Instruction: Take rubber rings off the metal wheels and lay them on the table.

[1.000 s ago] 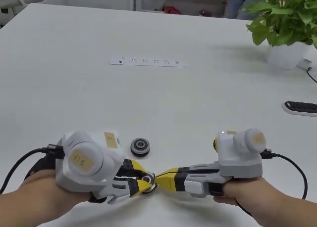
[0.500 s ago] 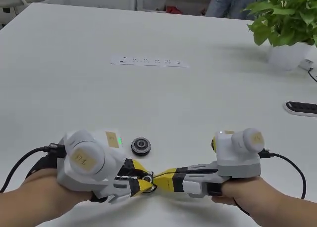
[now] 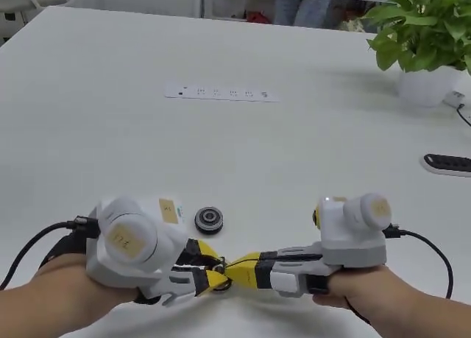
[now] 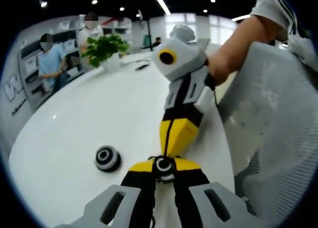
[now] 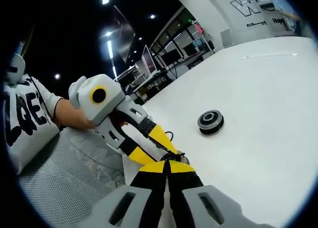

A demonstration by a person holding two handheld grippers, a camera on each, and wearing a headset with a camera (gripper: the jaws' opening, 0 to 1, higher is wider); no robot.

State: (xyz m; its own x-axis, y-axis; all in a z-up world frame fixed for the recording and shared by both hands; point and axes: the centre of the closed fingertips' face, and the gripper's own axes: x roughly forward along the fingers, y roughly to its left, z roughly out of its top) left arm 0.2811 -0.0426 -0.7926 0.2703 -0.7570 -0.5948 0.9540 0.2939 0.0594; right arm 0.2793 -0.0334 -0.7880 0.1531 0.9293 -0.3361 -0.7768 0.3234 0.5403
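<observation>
A small metal wheel [image 4: 164,165] with a black rubber ring is held just above the white table [image 3: 243,154], near its front edge. My left gripper [image 3: 213,274] is shut on this wheel. My right gripper [image 3: 232,271] meets it tip to tip from the right, its jaws shut on the ring's edge. The right gripper view has this wheel [image 5: 182,159] just past the right gripper's [image 5: 169,166] closed yellow tips. A second wheel [image 3: 209,219] with its ring on lies flat on the table just behind the left gripper; it is also seen as the second wheel [image 4: 107,158] and the second wheel [image 5: 211,121].
A white power strip [image 3: 221,92] lies further back at the middle. A potted plant [image 3: 425,40] stands at the back right, with a black flat object [image 3: 447,161] at the right edge. A grey mesh chair [image 4: 278,138] is close by the table's front edge.
The grippers stay tip to tip on the held wheel. The wheel on the table has not moved. A person in the background has walked left.
</observation>
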